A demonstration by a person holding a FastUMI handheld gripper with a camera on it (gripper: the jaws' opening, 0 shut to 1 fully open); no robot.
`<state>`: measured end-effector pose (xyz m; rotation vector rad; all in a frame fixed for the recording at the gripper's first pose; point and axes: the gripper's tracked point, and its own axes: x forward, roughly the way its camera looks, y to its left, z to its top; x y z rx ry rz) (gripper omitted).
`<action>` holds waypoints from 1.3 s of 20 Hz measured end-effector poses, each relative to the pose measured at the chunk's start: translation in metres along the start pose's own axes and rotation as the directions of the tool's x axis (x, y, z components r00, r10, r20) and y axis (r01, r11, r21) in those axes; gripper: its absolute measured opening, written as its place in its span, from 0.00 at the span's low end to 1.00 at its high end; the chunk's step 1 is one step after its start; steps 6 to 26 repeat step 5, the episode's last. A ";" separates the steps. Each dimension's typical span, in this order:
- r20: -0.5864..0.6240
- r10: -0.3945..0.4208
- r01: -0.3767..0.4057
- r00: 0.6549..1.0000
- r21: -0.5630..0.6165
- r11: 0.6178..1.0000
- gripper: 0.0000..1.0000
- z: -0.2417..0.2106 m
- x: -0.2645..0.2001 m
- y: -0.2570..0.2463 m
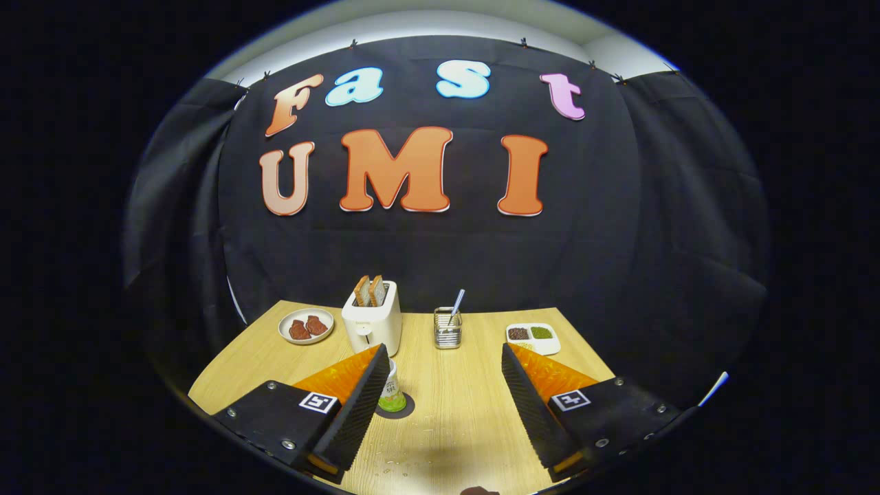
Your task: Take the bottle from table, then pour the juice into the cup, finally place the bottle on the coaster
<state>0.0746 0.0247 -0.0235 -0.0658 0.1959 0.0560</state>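
Wide-spread fingers of the gripper (440, 405) hold nothing; the bottle (392, 394) sits on its coaster (407, 408), apparently delivered.

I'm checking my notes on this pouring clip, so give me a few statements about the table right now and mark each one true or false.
1. The bottle stands on the dark coaster. True.
2. The gripper has its jaws shut on the bottle. False: the jaws are wide apart, with the bottle just beyond the left finger.
3. Two slices of toast stick up from the toaster. True.
4. The metal holder lies tipped over. False: it stands upright with a utensil in it.
5. The round plate sits beside the toaster. True.
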 end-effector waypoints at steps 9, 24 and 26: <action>0.061 -0.060 0.060 0.996 0.005 0.998 0.97 0.039 -0.054 -0.023; 0.061 -0.060 0.060 0.996 0.005 0.998 0.97 0.039 -0.054 -0.023; 0.061 -0.060 0.060 0.996 0.005 0.998 0.97 0.039 -0.054 -0.023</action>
